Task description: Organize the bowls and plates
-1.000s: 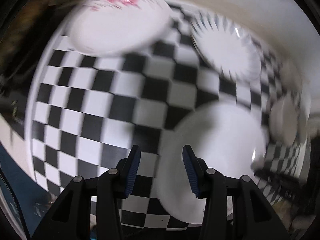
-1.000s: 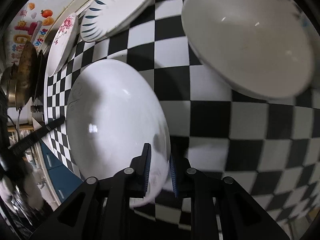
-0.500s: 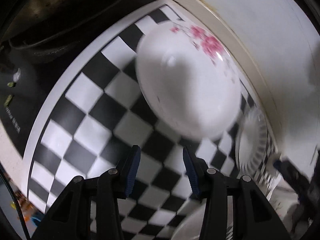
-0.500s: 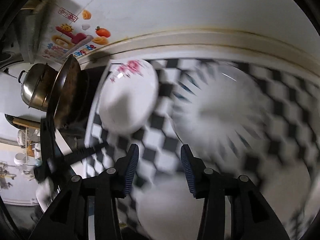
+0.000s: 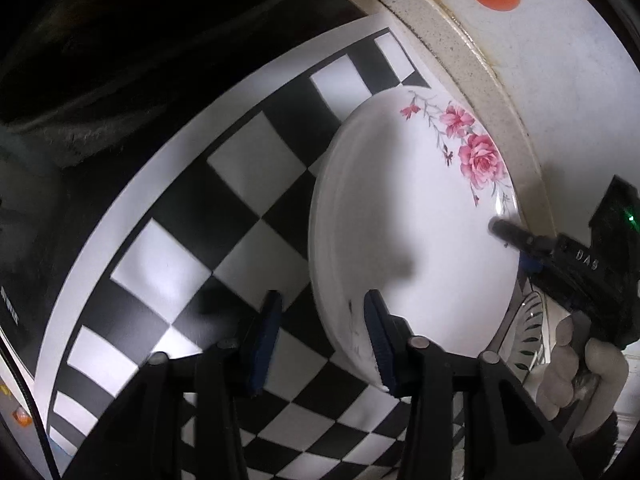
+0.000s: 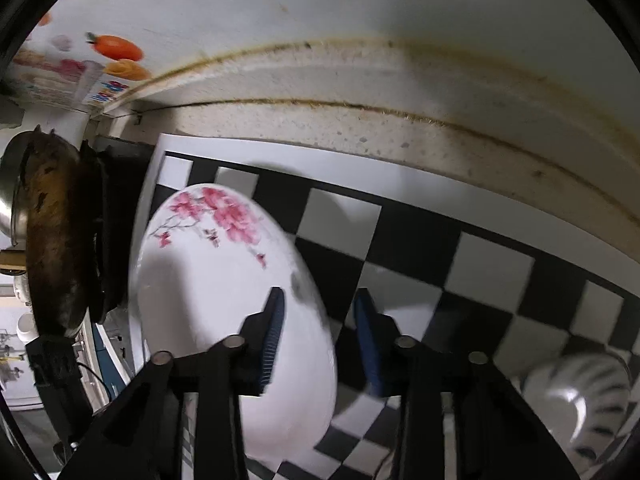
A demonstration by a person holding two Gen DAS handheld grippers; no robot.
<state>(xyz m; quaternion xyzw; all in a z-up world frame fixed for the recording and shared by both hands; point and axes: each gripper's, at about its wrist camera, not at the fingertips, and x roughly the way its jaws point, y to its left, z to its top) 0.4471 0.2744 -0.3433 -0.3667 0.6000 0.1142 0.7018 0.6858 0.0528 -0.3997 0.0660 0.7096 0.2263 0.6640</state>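
A white plate with pink roses (image 5: 416, 232) lies on the black and white checkered mat (image 5: 224, 216) near the back wall. My left gripper (image 5: 320, 336) is open, its jaws astride the plate's near left rim. The right gripper shows at the plate's far right edge (image 5: 516, 236) in the left wrist view. In the right wrist view the same plate (image 6: 216, 280) lies at the left and my right gripper (image 6: 318, 336) is open, astride its right rim. A plate with dark leaf marks (image 6: 576, 392) sits at the lower right.
A stone ledge and white wall with fruit stickers (image 6: 116, 48) run behind the mat. A dark wok (image 6: 52, 232) and a steel pot stand left of the mat. The leaf-marked plate also shows behind the right gripper (image 5: 528, 320).
Both grippers have swung from the plain white bowls to the rose plate and closed in on it. The right gripper let go of the white bowl and opened.
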